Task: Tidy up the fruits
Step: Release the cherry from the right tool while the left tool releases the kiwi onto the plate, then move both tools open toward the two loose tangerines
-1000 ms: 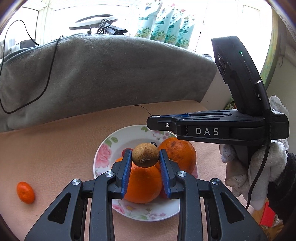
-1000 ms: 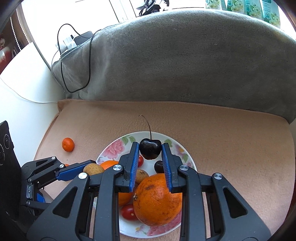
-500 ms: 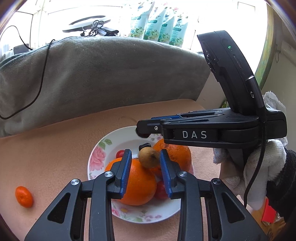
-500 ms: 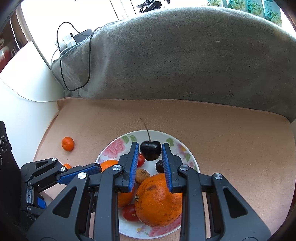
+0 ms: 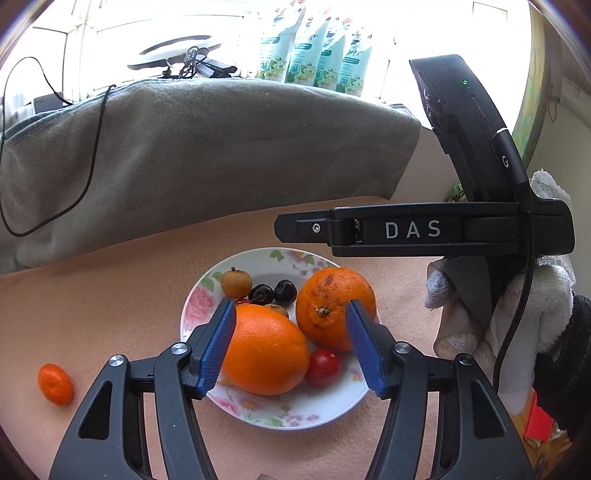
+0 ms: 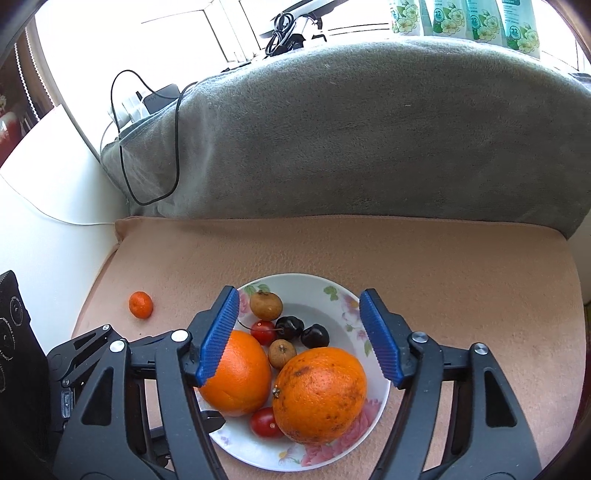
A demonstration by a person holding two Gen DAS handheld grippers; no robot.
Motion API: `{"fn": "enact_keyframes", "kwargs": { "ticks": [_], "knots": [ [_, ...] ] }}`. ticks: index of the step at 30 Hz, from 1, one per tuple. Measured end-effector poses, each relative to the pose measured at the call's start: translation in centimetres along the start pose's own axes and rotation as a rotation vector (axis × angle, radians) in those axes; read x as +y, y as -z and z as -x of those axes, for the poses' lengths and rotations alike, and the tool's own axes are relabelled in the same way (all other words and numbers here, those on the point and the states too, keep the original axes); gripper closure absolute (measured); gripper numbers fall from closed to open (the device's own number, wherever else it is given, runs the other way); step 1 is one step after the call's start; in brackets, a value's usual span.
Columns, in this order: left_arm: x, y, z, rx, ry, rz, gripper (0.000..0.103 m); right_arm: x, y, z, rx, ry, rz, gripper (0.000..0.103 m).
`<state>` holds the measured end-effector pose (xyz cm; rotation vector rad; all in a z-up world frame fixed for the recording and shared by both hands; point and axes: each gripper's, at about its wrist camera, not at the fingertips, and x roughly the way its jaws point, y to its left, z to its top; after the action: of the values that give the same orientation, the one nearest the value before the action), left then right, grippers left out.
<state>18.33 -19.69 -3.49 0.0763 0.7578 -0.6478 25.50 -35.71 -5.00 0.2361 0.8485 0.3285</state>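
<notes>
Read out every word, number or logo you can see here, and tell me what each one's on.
"DAS": side of the right gripper.
"G": the black device mounted above it.
"72": the green pouches on the sill; their other print is too small to read.

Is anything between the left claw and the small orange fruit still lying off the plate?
Nothing visible. The small fruit lies alone on the bare pink cloth, left of the plate. The left claw, opening with nothing gripped, hangs over the plate; only open cloth separates them.

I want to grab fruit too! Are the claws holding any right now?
No. Both the left claw and right claw are opening, nothing between them; the fruit lies on the plate.
</notes>
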Motion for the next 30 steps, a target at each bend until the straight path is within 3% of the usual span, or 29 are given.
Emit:
{"fn": "enact_keyframes", "kwargs": {
  "ticks": [7,16,24,30],
  "knots": [
    [0.5,0.3,1.3,-0.012,-0.020,0.015,0.034,0.5,0.4,1.6,-0.031,0.022,-0.007,0.032],
    [2.9,1.2,4.3,-0.038,-0.073,0.028,0.034,4.0,1.7,4.5,-0.092,0.048,0.067,0.032],
    [7.3,2.4,6.8,-0.044,-0.161,0.068,0.034,7.7,3.4,5.9,-0.136,0.018,0.119,0.032],
    [13.2,3.2,8.7,-0.048,-0.236,0.152,0.034,11.5,5.8,4.9,-0.100,-0.054,0.199,0.032]
  ]
}}
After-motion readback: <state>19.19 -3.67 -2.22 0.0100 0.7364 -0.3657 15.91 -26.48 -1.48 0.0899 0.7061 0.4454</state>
